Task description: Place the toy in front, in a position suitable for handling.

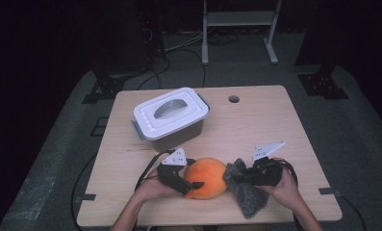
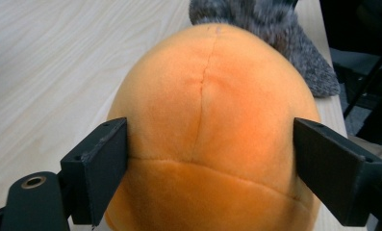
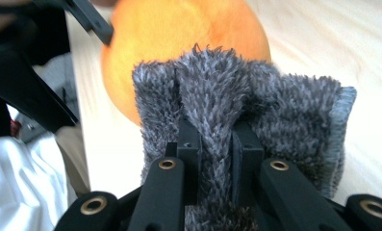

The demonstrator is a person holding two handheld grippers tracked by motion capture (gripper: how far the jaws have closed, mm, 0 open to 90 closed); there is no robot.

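On the table (image 1: 275,120), far left of centre: white lidded box (image 1: 170,116), closed, well behind the rest. Near the front edge, left gripper (image 1: 194,186) in the left hand (image 1: 150,188), jaws spread wide around the orange plush ball (image 1: 207,178), one to each side. In the left gripper view, ball (image 2: 212,130) between the jaws, their inner faces right at its flanks; cannot tell whether pressing or merely touching. Ball resting on the table, just beside the grey cloth (image 1: 244,190), seemingly touching it. Cloth pinched by the right gripper (image 1: 241,179), held in the right hand (image 1: 285,185). In the right gripper view, jaws clamped tight on a fold of cloth (image 3: 212,106), ball (image 3: 179,33) just behind.
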